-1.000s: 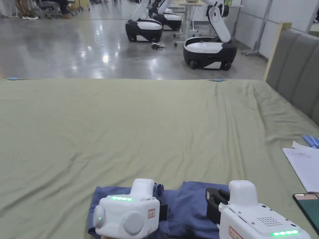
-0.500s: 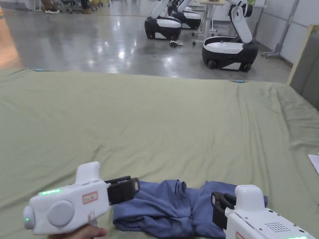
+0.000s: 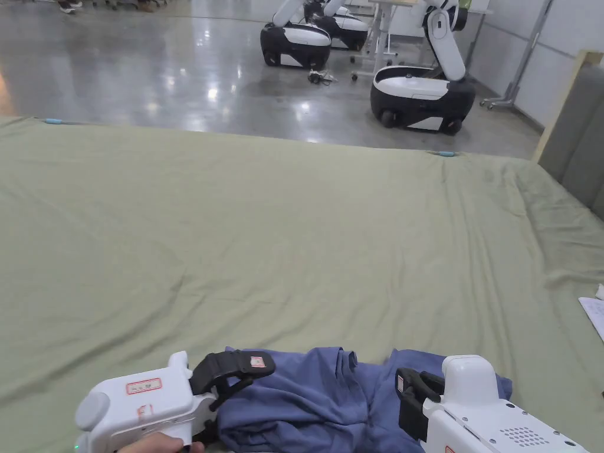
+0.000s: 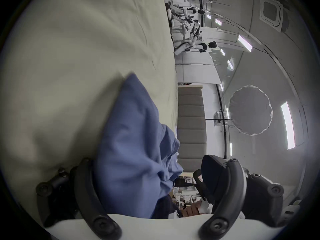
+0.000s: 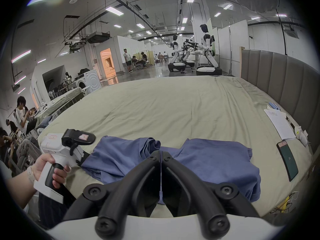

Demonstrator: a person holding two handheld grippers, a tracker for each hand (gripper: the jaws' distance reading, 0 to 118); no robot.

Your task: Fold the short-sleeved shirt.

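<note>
bright ceiling lights | floor (image 3: 177, 76) glare | fisheye edges dark | near cloth blurred

This is a large robotics lab or test hall. White wheeled robots (image 3: 422, 88) stand on a polished concrete floor (image 3: 147, 76) at the top of the head view, beyond a bed (image 3: 265, 236) covered with a green sheet. Strip lights (image 5: 114, 10) and bare ducts (image 5: 97, 36) line the ceiling.
</note>
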